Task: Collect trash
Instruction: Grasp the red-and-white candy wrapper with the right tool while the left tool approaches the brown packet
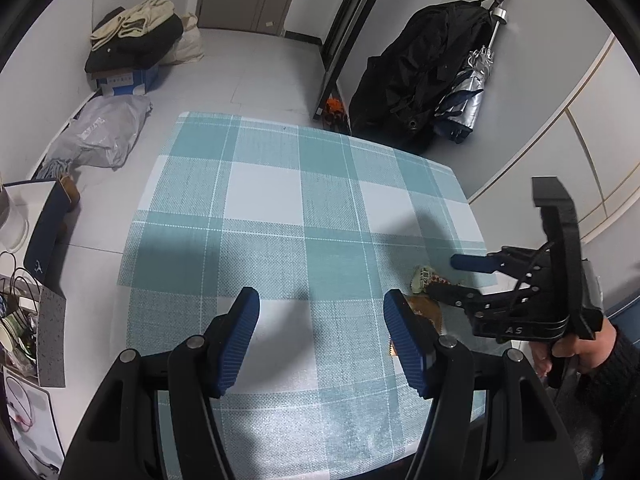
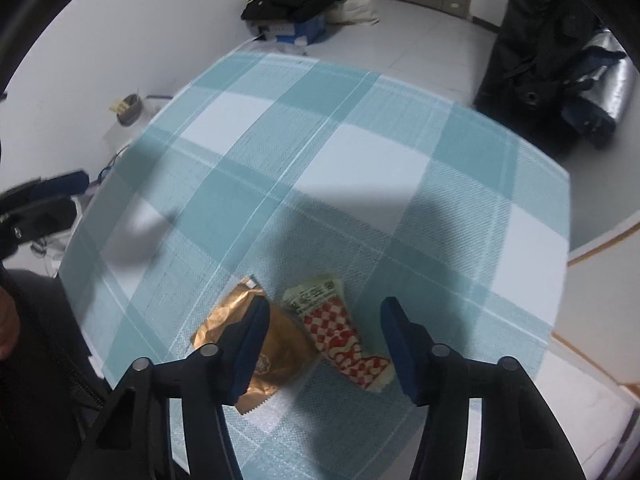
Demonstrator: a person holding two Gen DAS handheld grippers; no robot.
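Two empty snack wrappers lie side by side near the right-hand edge of the desk (image 2: 360,160), which is covered in a teal and white checked cloth. The red-and-white checked wrapper (image 2: 340,330) sits just to the right of the gold wrapper (image 2: 260,352), their edges touching or very nearly so. The right gripper (image 2: 324,344) hangs just above them with its blue-padded fingers (image 2: 400,348) spread wide and holding nothing; seen along its own camera, the red-and-white wrapper falls in the gap between the fingers while the left finger covers part of the gold one. From the other camera, the right gripper (image 1: 448,276) comes in from the right side of the desk, gripped by a hand (image 1: 580,356) in a dark sleeve, with the red-and-white wrapper (image 1: 426,278) showing just beyond its lower finger and a corner of the gold wrapper (image 1: 426,310) peeking out beside the left gripper's right finger. The left gripper (image 1: 318,340) is over the near middle of the desk, fingers (image 1: 240,340) parted and empty, above bare cloth, apart from the wrappers. Around the room, a pile of folded clothes (image 1: 132,36) rests on a blue and white box (image 1: 124,78) on the floor, a grey plastic bag (image 1: 100,132) lies nearby, and a black coat (image 1: 420,72) hangs on a wall hook beside a silver folded umbrella (image 1: 468,96).
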